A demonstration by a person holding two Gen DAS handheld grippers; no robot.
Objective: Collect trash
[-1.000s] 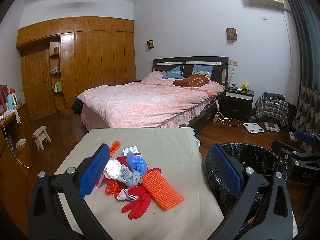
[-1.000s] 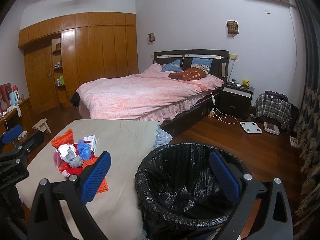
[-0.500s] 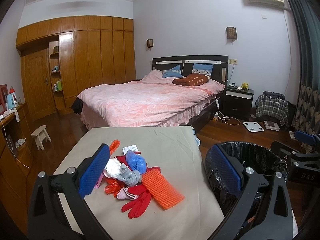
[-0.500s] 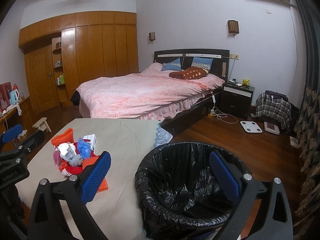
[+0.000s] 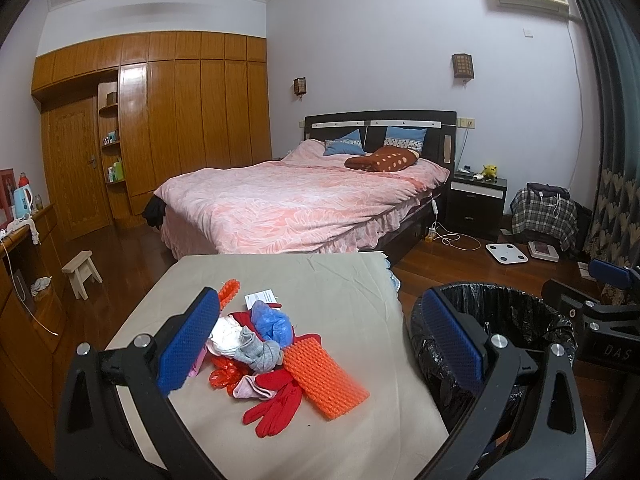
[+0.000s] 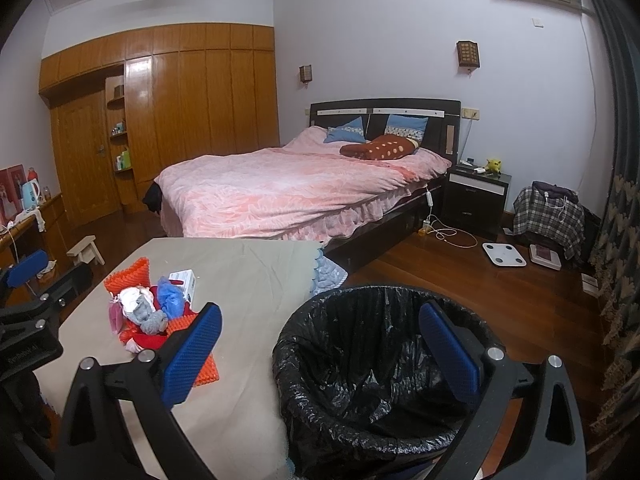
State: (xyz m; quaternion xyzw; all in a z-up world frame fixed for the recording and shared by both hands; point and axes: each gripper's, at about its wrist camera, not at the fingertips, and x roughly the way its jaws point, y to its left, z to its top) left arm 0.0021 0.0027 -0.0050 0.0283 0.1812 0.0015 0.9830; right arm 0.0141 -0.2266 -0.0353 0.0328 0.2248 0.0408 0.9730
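A pile of trash (image 5: 272, 344) lies on the beige table (image 5: 340, 280): a red glove (image 5: 280, 404), an orange foam net (image 5: 324, 376), a grey sock (image 5: 260, 354), a blue plastic bag (image 5: 272, 320) and a white box (image 5: 260, 298). The pile also shows in the right wrist view (image 6: 148, 312). A bin with a black liner (image 6: 380, 368) stands at the table's right edge. My left gripper (image 5: 320, 348) is open and empty above the pile. My right gripper (image 6: 320, 354) is open and empty above the bin.
A bed with a pink cover (image 5: 296, 200) stands behind the table. A small wooden stool (image 5: 82, 272) is on the floor at left. A nightstand (image 5: 478, 200), a white scale (image 5: 506, 254) and a chair with plaid cloth (image 5: 544, 212) are at right.
Both views have tilted slightly, so the scene sits a little lower or closer. Nothing on the table moved and both grippers stay open.
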